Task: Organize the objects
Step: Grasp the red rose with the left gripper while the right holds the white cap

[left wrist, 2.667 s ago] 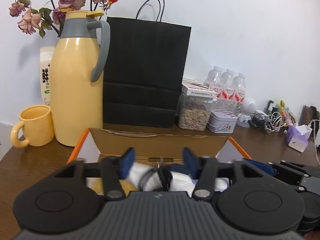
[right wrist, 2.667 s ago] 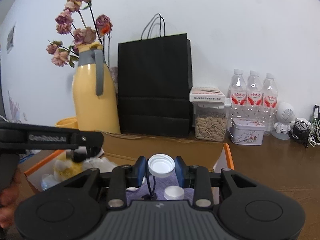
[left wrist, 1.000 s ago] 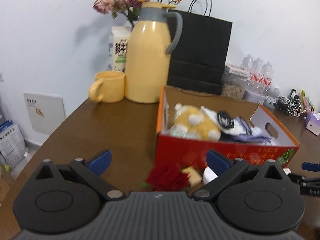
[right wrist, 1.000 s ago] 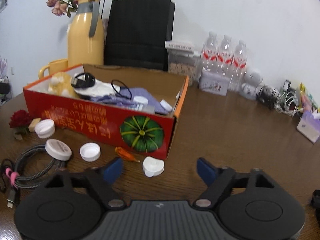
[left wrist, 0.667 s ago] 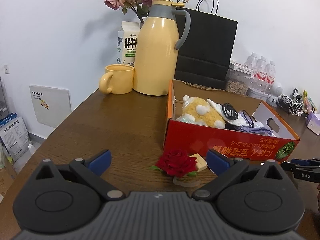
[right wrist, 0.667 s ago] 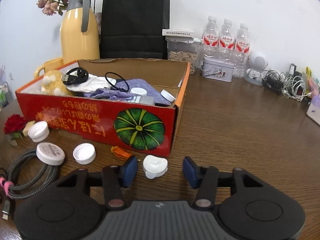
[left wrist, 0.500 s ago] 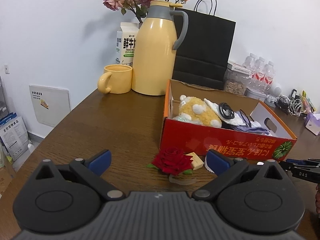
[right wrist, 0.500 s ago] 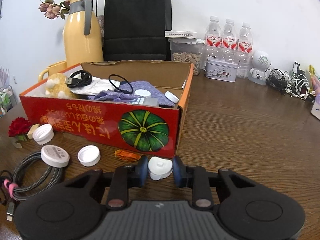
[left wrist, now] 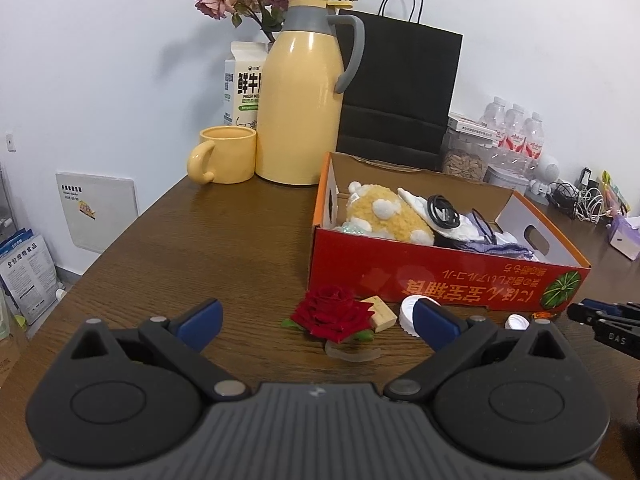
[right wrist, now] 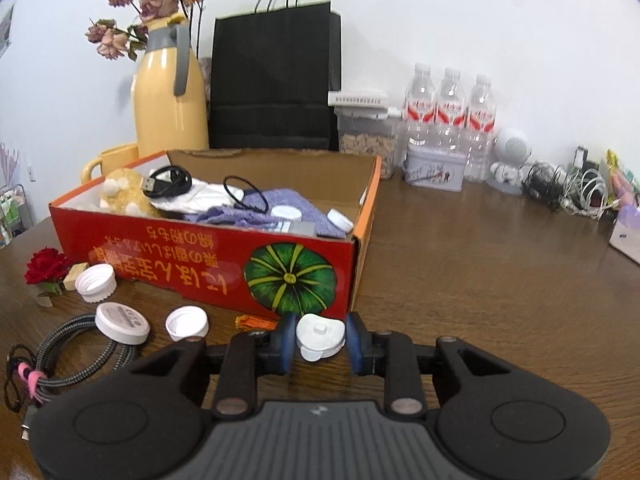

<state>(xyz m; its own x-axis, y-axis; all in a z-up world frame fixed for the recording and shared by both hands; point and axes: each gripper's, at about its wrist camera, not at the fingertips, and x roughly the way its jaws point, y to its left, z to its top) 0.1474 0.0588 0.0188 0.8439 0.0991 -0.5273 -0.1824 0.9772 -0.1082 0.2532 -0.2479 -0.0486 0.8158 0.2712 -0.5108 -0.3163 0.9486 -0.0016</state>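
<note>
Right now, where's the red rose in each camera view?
Left wrist: red rose low centre, between the open jaws, before the red box.
Right wrist: red rose far left, beside the red box's left corner.
Shared landmark: yellow jug.

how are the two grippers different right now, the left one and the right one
The left gripper stands wide open with nothing between its pads; the right gripper is closed on a white heart-shaped cap. The left gripper faces the red rose; the right gripper sits by the pumpkin corner of the red box. Both have blue pads on black frames.
</note>
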